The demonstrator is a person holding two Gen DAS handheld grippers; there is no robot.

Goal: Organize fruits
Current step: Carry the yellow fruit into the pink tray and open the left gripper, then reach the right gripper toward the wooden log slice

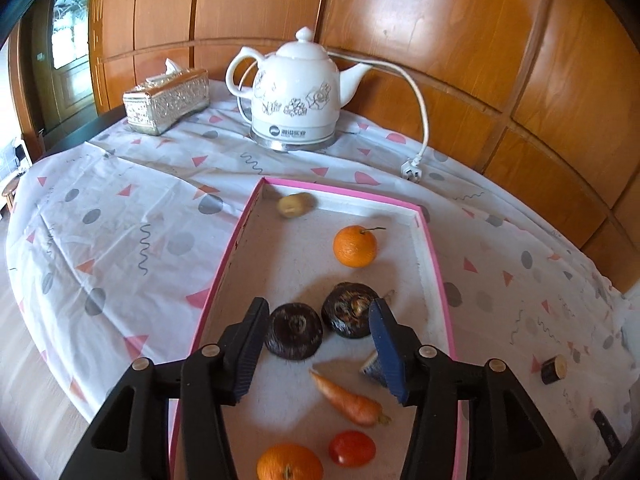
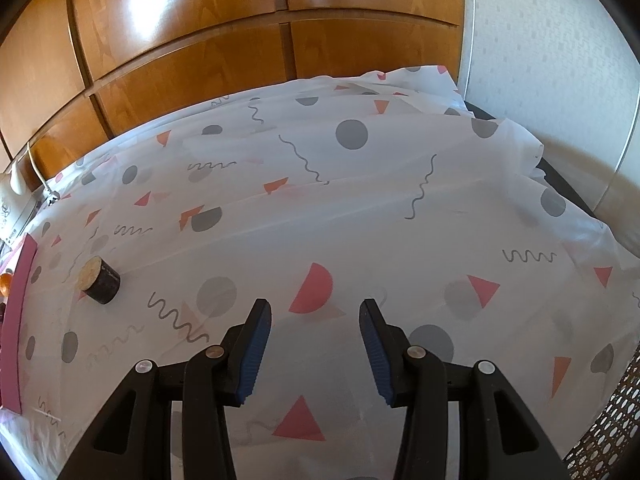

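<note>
A pink-rimmed tray (image 1: 430,240) lies on the patterned tablecloth. In it are a small yellowish fruit (image 1: 294,205) at the far end, an orange (image 1: 355,246), two dark round water chestnuts (image 1: 294,336) (image 1: 349,314), a carrot (image 1: 346,398), a red tomato (image 1: 352,449) and a second orange (image 1: 289,463) at the near end. My left gripper (image 1: 318,312) is open and empty above the two chestnuts. My right gripper (image 2: 315,312) is open and empty over bare cloth. A short dark cut piece (image 2: 100,283) lies on the cloth left of it; it also shows in the left wrist view (image 1: 554,369).
A white teapot (image 1: 298,92) on a metal base, its cord and plug (image 1: 412,170), and a silver tissue box (image 1: 166,98) stand at the back of the table. Wooden panels back the table. The tray edge (image 2: 18,320) shows at the far left of the right wrist view.
</note>
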